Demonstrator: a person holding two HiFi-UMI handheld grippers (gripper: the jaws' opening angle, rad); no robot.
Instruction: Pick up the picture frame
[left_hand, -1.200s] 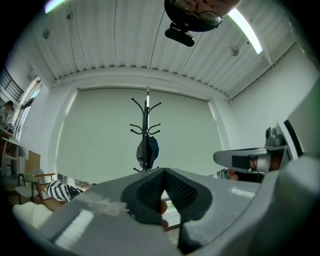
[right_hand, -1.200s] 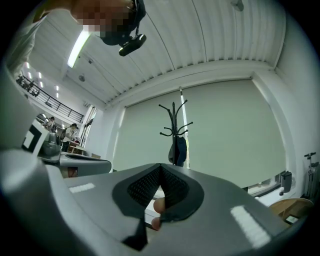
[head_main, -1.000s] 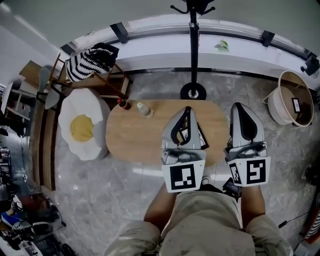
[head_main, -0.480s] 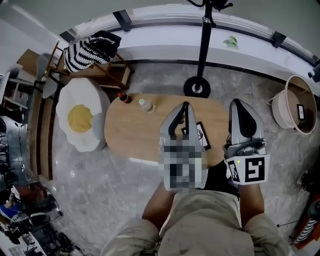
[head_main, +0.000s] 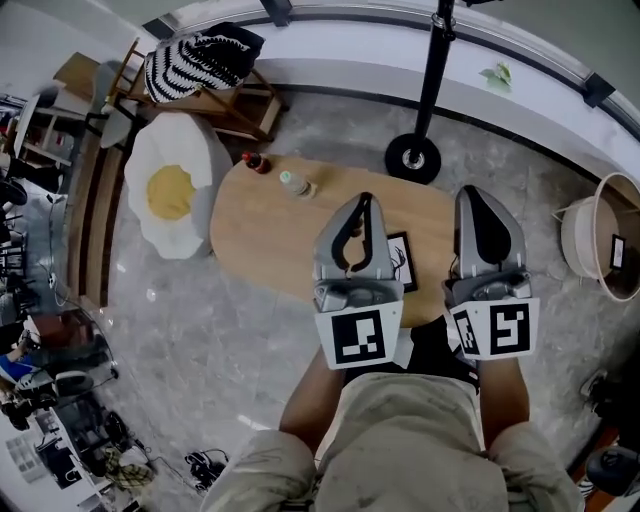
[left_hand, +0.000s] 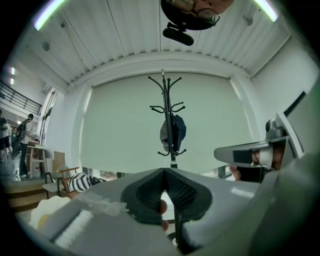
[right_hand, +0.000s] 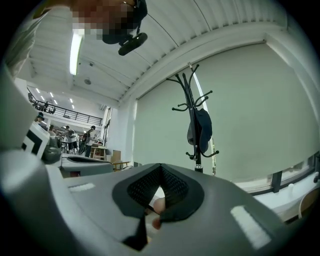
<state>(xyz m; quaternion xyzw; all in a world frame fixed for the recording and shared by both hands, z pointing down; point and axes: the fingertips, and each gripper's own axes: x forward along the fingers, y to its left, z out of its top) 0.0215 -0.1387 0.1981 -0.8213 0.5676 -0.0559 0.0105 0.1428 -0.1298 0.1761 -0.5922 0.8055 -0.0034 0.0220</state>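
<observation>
The picture frame (head_main: 401, 262), black-edged with a pale picture, lies flat near the front edge of the oval wooden table (head_main: 260, 235). My left gripper (head_main: 365, 198) hangs level over the frame's left part and hides it; its jaws meet at the tip with nothing between them. My right gripper (head_main: 477, 190) is held level to the right of the frame, over the table's right end, also shut and empty. In the left gripper view the left gripper (left_hand: 164, 170) points at the far wall; the right gripper view shows the right gripper (right_hand: 161, 165) doing likewise. Neither gripper view shows the frame.
Two small bottles (head_main: 296, 184) stand at the table's far left. Behind the table stands a coat stand on a round base (head_main: 413, 158). An egg-shaped cushion (head_main: 172, 195) and a chair with a striped cushion (head_main: 200, 60) are at left, a basket (head_main: 600, 235) at right.
Both grippers have sunk a little and shifted over the table's front part, jaws still shut. More of the frame shows to the right of the left gripper. The frame has not moved.
</observation>
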